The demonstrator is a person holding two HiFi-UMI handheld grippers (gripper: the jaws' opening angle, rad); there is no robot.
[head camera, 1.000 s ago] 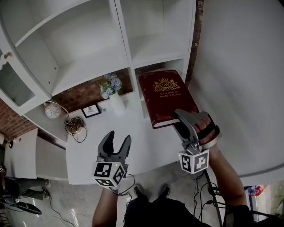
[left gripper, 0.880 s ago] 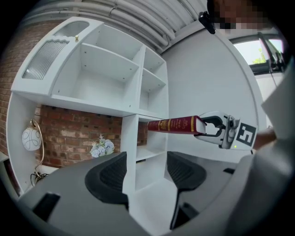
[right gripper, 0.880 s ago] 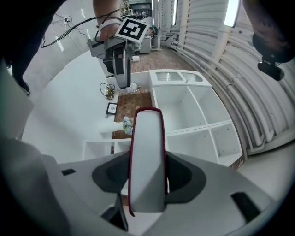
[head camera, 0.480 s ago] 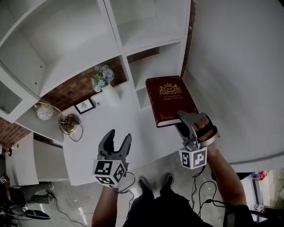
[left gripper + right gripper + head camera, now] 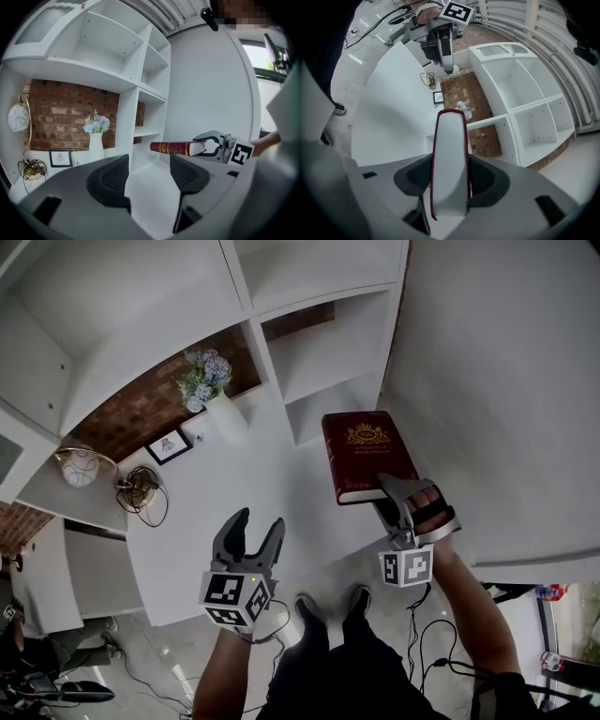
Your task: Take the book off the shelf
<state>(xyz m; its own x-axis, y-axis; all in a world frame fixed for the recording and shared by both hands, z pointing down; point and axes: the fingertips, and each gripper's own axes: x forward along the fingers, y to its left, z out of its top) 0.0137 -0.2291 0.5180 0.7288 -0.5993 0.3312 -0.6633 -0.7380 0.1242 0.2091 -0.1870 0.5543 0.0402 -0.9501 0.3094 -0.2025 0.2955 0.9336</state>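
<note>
- Head view first: where is your book (image 5: pixel 361 451)?
- Clamped in your right tongs (image 5: pixel 384 487). They grip it by its near edge. The rest sticks out ahead of them, gold crest facing up, in the air and clear of the shelf unit (image 5: pixel 323 343).
- Is that grip sure?
- Yes. In the right gripper view the book (image 5: pixel 450 154) fills the gap of your right tongs (image 5: pixel 450 182). A pad presses on each cover and the pale page edges face the camera.
- And your other hand?
- Your left tongs (image 5: pixel 258 521) stand apart with nothing in them. In the left gripper view only the white bench (image 5: pixel 151 211) shows through the gap of the left tongs (image 5: pixel 149 165).
- How do the two sit?
- Side by side and well apart. Seen from your left tongs, the book (image 5: pixel 174 148) hangs ahead and to the right, lying level. Its red and gold spine is turned toward them, and the right tongs (image 5: pixel 211 144) bite on its far right end.
- Anything else near them?
- A white vase of flowers (image 5: pixel 96 140) stands on the bench ahead of your left tongs and a little to their left. A small framed picture (image 5: pixel 61 158) leans further left again.
</note>
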